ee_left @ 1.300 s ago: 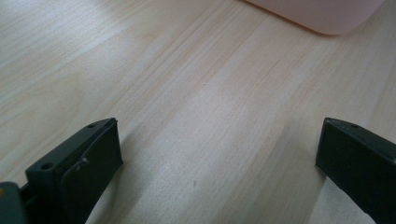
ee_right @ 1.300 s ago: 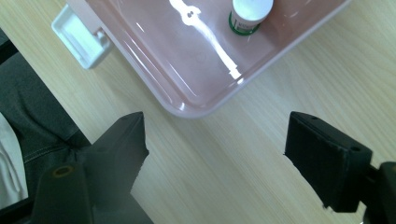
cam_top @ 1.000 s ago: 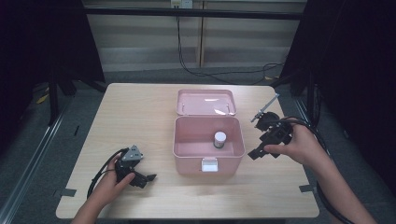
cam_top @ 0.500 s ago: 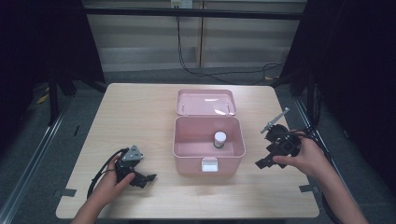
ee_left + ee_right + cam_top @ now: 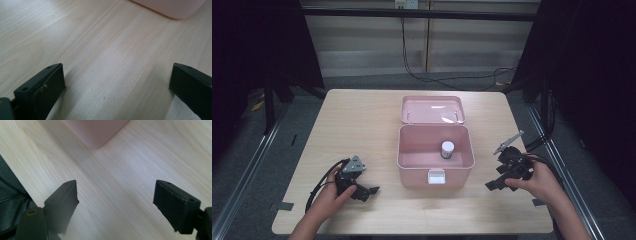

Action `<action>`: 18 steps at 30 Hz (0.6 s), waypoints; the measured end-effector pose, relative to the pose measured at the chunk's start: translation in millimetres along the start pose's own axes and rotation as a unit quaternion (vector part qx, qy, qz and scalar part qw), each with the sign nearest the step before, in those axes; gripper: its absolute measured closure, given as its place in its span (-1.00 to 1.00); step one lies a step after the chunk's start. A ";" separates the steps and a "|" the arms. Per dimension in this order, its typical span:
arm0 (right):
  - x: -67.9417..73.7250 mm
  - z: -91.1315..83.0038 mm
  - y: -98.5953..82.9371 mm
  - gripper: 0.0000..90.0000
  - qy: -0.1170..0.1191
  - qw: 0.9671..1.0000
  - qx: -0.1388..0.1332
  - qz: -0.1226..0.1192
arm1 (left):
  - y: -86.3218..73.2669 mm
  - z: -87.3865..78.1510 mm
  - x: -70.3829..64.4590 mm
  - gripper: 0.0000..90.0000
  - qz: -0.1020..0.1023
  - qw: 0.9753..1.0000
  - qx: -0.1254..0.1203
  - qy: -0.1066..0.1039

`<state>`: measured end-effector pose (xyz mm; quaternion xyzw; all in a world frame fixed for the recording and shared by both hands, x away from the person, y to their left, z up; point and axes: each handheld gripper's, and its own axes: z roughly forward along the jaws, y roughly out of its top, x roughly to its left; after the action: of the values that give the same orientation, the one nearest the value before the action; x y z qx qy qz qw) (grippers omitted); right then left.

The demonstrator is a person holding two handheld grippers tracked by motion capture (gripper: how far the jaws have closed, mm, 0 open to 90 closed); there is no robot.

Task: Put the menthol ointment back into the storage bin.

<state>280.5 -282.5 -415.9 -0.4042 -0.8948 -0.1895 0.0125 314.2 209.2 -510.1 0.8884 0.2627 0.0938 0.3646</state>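
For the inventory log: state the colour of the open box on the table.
Pale pink box, seen best in the high view.

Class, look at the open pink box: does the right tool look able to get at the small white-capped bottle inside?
Probably yes: the pink box has its lid back, the bottle stands uncovered, and the open right tool sits beside it.

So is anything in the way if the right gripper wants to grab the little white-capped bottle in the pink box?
Only the pink box itself: its right wall stands between the open right gripper and the bottle. The lid is folded back, so the top is open and nothing covers the bottle. Reaching from above looks clear.
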 end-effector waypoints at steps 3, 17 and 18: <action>-0.3 3.2 -3.4 -0.58 0.004 1.000 -0.005 0.006 | 0.0 -0.1 0.1 -1.00 0.002 1.000 0.001 0.000; -9.1 26.7 -28.5 -0.60 0.002 0.999 -0.032 0.010 | 0.0 -0.1 0.2 -1.00 0.002 1.000 0.002 0.000; -9.3 28.4 -29.5 -0.60 -0.001 1.000 -0.028 0.010 | 0.0 -0.1 0.2 -1.00 0.002 1.000 0.002 0.000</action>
<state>269.0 -297.0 -453.5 -0.4137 -0.8850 -0.2137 0.0027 314.3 209.3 -510.0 0.8896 0.2607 0.0940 0.3630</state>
